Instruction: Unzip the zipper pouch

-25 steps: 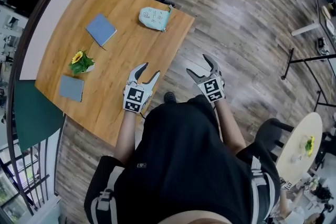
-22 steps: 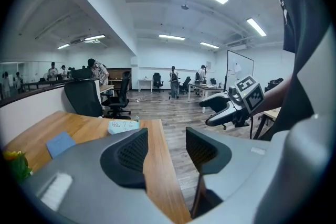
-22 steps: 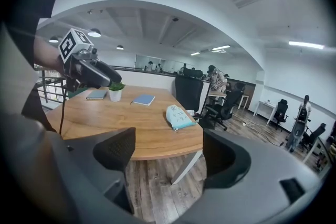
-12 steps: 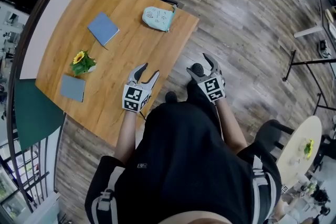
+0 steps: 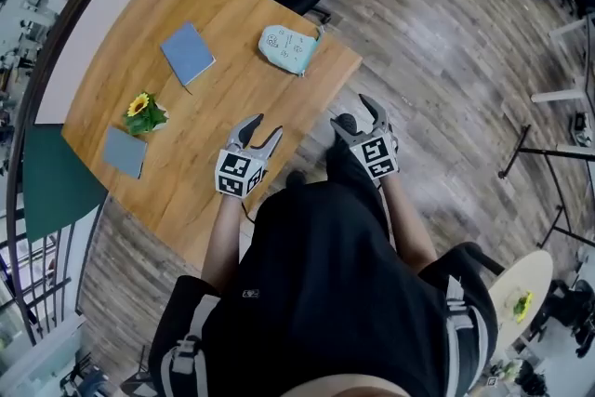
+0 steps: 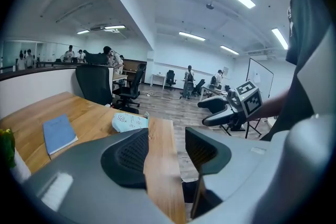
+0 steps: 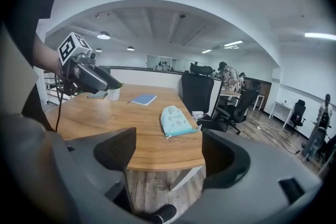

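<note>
Evidently nothing is gripped yet: the left tool (image 5: 265,127) hangs over the counter's (image 5: 214,107) near edge, jaws wide apart and empty, likely readied to pin fabric. Well ahead, the zipper pouch (image 5: 288,48) lies flat by the counter's far right corner. The right tool (image 5: 351,114), equally open and empty, hovers off the counter's right edge above the floor (image 5: 437,60), probably poised to do the pulling.

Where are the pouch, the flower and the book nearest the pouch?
pouch (image 5: 290,49), head view, middle of its face.
flower (image 5: 138,104), head view, yellow bloom.
book (image 5: 188,53), head view, middle of its cover.
</note>
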Available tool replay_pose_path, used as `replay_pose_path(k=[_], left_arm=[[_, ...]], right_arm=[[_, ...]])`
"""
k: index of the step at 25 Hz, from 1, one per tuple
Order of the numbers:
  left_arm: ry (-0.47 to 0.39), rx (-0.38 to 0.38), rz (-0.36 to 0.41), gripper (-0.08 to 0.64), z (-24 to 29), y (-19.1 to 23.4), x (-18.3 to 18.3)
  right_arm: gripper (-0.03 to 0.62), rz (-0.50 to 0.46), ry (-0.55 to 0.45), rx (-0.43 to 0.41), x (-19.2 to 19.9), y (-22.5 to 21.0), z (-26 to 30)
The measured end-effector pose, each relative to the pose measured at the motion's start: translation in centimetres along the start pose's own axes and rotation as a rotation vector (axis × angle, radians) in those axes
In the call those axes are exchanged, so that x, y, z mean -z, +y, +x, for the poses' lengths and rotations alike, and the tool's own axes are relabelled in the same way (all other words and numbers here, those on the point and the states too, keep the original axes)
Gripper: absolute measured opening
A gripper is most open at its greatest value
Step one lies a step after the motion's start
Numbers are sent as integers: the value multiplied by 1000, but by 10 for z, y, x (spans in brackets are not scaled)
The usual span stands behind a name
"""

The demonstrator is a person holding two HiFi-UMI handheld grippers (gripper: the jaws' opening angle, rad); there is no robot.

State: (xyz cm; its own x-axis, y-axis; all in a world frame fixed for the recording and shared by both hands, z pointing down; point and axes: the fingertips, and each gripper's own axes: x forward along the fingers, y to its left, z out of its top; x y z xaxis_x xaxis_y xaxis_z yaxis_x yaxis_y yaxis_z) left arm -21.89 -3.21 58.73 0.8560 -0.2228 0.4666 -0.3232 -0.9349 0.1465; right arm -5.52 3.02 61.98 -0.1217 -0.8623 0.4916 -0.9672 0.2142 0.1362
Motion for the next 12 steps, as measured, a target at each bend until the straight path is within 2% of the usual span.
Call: replay_pose_path(k=[6,12], left_arm=[[26,-48,-61,218,42,5,-8],[72,-128,-154,216,80,12,0]], right_arm=[[388,-29,3,-70,-5,-49,28],[385,-70,5,-167,-11,-89,53]])
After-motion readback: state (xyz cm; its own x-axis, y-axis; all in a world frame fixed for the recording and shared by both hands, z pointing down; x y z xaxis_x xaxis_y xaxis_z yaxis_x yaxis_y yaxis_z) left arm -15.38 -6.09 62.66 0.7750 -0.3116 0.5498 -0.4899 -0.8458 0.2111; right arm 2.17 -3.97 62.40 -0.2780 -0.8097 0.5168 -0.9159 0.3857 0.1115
